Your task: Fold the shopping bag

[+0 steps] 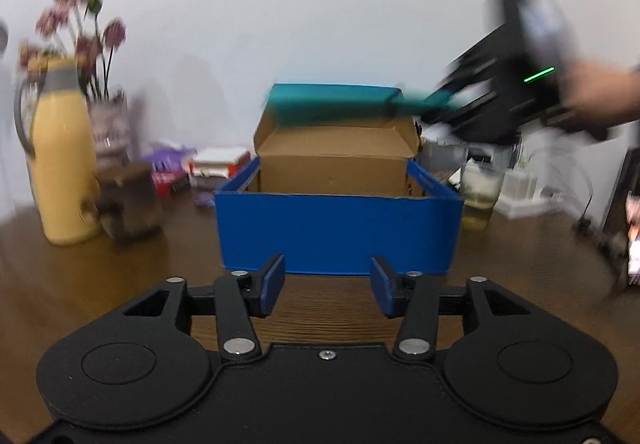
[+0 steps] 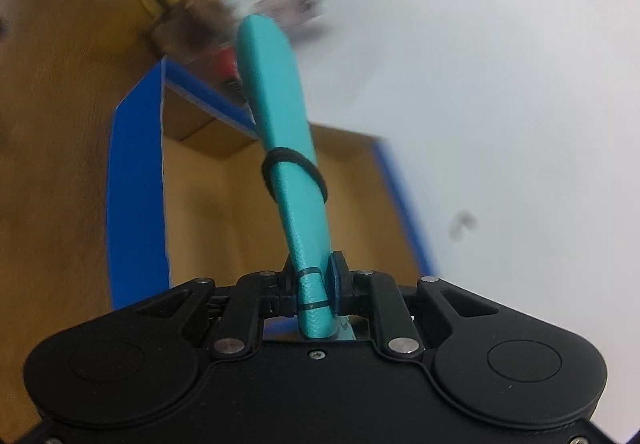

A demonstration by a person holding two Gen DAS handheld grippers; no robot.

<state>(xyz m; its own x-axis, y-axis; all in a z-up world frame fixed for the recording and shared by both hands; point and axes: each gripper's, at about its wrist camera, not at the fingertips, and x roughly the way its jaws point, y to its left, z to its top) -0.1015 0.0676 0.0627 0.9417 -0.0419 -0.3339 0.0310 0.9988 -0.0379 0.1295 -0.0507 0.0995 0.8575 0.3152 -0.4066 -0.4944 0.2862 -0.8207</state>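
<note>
Now your right gripper [image 2: 316,290] is clamped on one end of the rolled, banded teal bag [image 2: 280,123], held above the open blue box [image 1: 336,232]. Lower it level, clearing the rim. Left gripper [image 1: 327,286] waits open, empty, before the box's near wall.

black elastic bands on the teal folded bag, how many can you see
2. One loose black band loops around the middle of the teal folded bag; a thinner one crosses it near the right gripper. The far side is hidden, so more are possible.
</note>
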